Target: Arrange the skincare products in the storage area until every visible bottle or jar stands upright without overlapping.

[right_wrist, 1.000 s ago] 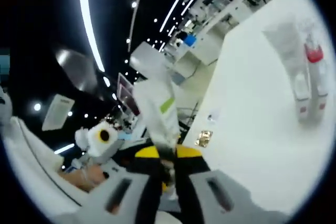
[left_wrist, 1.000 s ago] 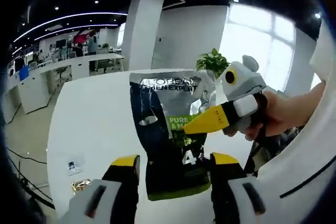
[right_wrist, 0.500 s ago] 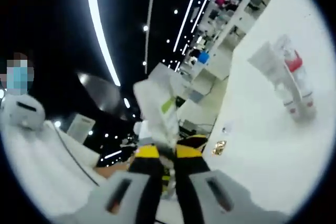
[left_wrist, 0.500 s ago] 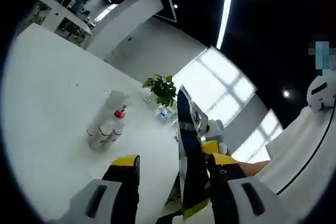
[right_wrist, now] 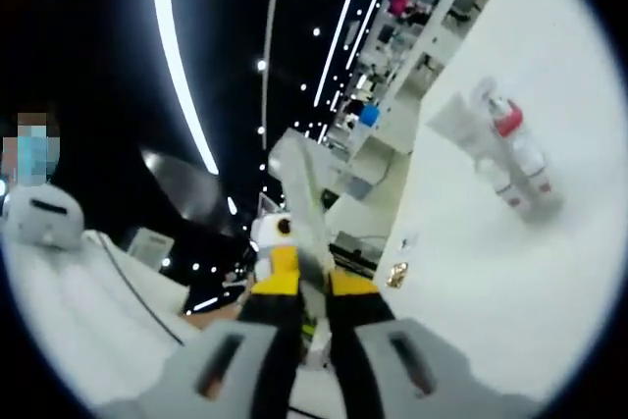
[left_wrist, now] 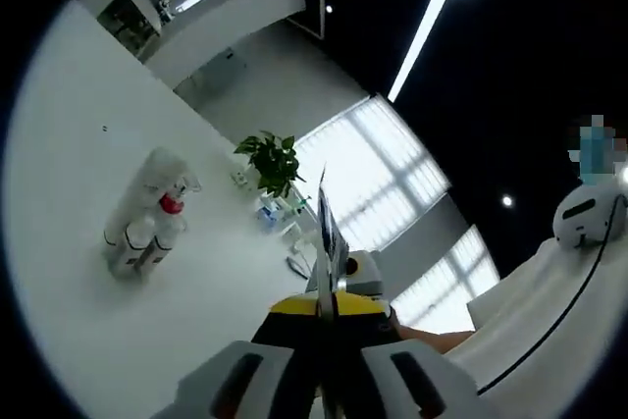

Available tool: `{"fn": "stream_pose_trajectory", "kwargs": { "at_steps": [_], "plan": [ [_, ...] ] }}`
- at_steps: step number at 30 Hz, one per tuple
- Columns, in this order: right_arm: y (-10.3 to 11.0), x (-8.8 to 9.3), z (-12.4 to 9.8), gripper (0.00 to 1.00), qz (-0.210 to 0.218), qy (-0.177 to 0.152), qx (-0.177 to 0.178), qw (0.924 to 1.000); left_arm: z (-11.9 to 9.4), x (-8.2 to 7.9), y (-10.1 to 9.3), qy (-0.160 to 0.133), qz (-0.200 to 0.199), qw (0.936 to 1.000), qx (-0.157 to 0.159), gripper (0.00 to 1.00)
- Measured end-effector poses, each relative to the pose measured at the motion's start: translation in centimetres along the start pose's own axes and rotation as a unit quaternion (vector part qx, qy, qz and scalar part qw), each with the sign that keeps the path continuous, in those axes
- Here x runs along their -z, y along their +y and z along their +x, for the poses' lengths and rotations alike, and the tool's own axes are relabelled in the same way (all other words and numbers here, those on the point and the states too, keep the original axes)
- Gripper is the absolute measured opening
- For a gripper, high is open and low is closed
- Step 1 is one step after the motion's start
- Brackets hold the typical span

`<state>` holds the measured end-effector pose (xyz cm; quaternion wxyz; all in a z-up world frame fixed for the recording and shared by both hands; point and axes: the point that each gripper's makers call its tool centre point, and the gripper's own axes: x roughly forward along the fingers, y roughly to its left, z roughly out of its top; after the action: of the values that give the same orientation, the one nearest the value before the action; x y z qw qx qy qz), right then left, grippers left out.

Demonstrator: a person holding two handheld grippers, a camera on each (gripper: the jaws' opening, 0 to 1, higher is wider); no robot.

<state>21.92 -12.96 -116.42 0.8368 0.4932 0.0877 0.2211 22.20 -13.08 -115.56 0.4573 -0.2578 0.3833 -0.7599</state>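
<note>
- Now your left gripper (left_wrist: 325, 313) has its jaws pinched onto the sachet (left_wrist: 327, 242), which you see edge-on as a thin blade rising between them; half a second ago those jaws stood wide with the pack leaning on only one of them, so the grip is fresh.
- In the right gripper view, your right gripper (right_wrist: 312, 287) is also clamped on the same sachet (right_wrist: 306, 205), as it was before; you now hold it from two sides, lifted off the white table (left_wrist: 69, 193).
- That matters because the pack is flat and floppy; with both ends held you can probably shape or steady it before setting it upright.
- Meanwhile the cluster of bottles (left_wrist: 145, 221), one red-capped, stands on the table well apart from the held pack, off to the left in the left gripper view; in the right gripper view the same cluster (right_wrist: 505, 159) lies up and to the right.
</note>
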Motion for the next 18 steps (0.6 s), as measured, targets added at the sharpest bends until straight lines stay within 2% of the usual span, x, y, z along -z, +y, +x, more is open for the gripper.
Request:
{"fn": "stream_pose_trajectory", "kwargs": {
  "at_steps": [3,4,5,6,7,8,9,11,14,15,16,18],
  "plan": [
    [0.2,-0.8,-0.2,0.08,-0.01,-0.021,-0.008,0.9997,0.0,-1.0,-0.4,-0.023,-0.015,0.9996,0.0,0.0],
    [0.3,-1.0,0.0,0.1,-0.01,-0.026,-0.01,0.9996,0.0,-1.5,-0.3,-0.039,-0.019,0.999,-0.005,0.0],
    [0.2,-0.7,0.2,0.13,-0.006,-0.018,-0.01,0.9998,-0.1,-2.1,-0.4,-0.055,-0.027,0.9981,-0.005,0.0],
    [0.1,0.3,0.6,0.16,-0.003,0.008,-0.009,0.9999,-0.1,-2.7,-0.7,-0.075,-0.035,0.9966,0.002,0.0],
    [0.1,0.6,0.7,0.18,-0.006,0.013,-0.008,0.9999,-0.2,-3.0,-0.8,-0.081,-0.035,0.9961,0.003,0.0],
    [-0.1,1.3,1.2,0.16,-0.017,0.03,-0.002,0.9994,-0.4,-3.2,-0.8,-0.086,-0.029,0.9958,-0.008,0.0],
    [0.7,1.8,1.4,0.07,-0.03,0.041,-0.024,0.9985,-0.4,-3.1,-0.7,-0.086,-0.026,0.9958,-0.015,0.0],
    [0.5,1.3,1.4,0.06,-0.019,0.026,-0.014,0.9994,-0.8,-3.2,-0.6,-0.099,-0.033,0.9943,-0.022,0.0],
    [0.9,1.3,1.5,0.04,0.0,0.023,-0.025,0.9994,-1.4,-3.3,-0.6,-0.118,-0.042,0.9918,-0.027,0.0],
    [0.9,1.3,1.5,0.0,0.004,0.023,-0.025,0.9994,-1.6,-3.4,-0.5,-0.121,-0.043,0.9913,-0.029,0.0],
    [1.1,1.5,1.5,0.0,0.007,0.025,-0.033,0.9991,-1.9,-3.4,-0.3,-0.131,-0.048,0.9893,-0.043,0.0],
    [1.3,2.0,1.8,0.0,0.005,0.037,-0.041,0.9985,-2.4,-3.1,-0.6,-0.133,-0.041,0.9891,-0.048,0.0]
  ]
}}
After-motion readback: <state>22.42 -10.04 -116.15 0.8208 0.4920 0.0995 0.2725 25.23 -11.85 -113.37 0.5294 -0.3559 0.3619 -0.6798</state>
